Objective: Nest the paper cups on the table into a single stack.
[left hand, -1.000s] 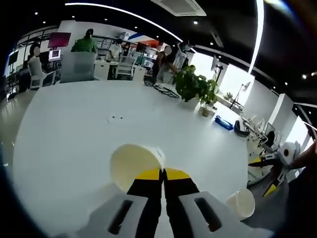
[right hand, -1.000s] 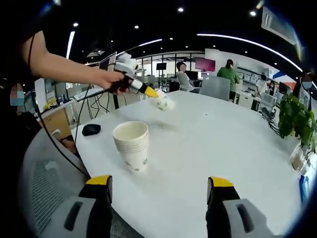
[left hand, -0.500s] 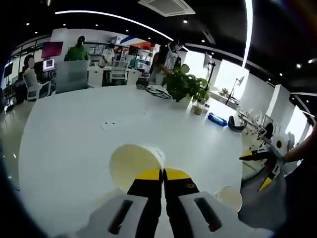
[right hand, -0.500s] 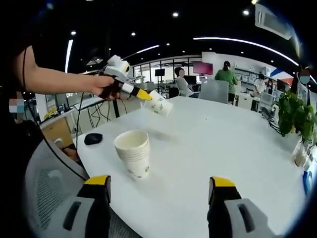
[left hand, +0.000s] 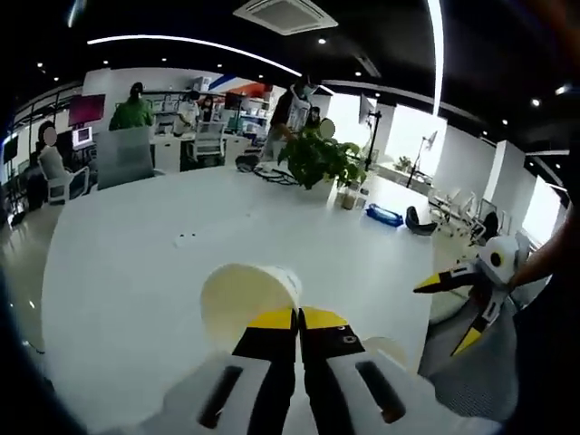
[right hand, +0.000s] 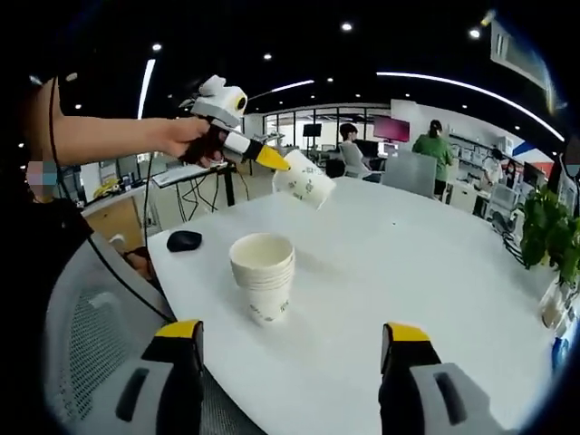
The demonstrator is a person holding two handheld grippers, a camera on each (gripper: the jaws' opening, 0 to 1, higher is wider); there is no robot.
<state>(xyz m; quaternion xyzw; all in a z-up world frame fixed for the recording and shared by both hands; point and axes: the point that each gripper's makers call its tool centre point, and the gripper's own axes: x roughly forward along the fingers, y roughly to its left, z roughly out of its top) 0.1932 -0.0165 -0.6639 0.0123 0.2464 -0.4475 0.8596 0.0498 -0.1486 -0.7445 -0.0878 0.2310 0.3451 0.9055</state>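
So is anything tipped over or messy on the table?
Nothing spilled. The stack of cups stands upright on the white table. The only tilted thing is the single cup, held in the air by the left gripper, above the stack and off to one side.

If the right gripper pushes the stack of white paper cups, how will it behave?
The stack of white paper cups probably slides or tips easily: it looks light, tall and narrow-based, on a smooth white table. Thin paper walls would likely dent under a hard squeeze.
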